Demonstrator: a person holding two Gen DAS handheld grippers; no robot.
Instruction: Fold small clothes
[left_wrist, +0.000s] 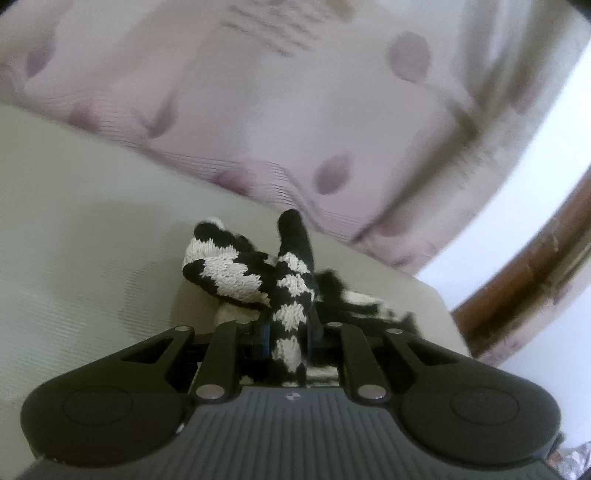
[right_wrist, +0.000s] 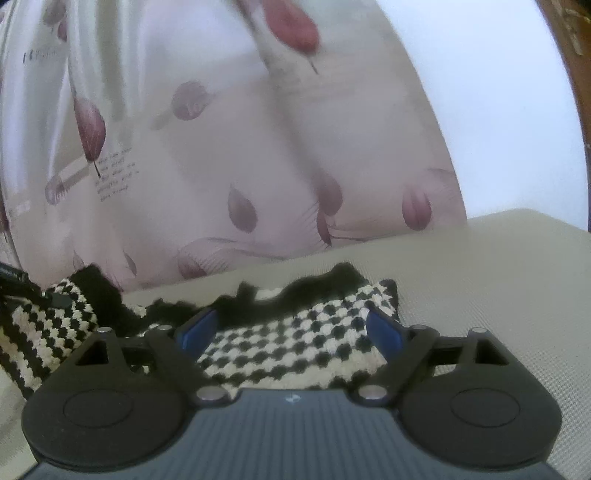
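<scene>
Checkered knit (left_wrist: 288, 295) in left claw (left_wrist: 288, 332)

Knitted garment (left_wrist: 284, 291): black-and-white check, with solid black trim along the edge beyond the fingers in the right wrist view. Left gripper (left_wrist: 288, 339) and right gripper (right_wrist: 291, 328): black linkages, grey ribbed body; right fingers (right_wrist: 384, 328) carry blue pads. Surface (right_wrist: 480, 266) beneath the fingers: plain pale beige. Curtain (right_wrist: 258, 147) beyond the fingers: pale pink, dark red leaf print.

I see soft, even daylight; the leaf-print curtain (right_wrist: 258, 166) smears with motion blur, white wall (right_wrist: 498, 110) glares overexposed, and fisheye bending darkens my corners.
</scene>
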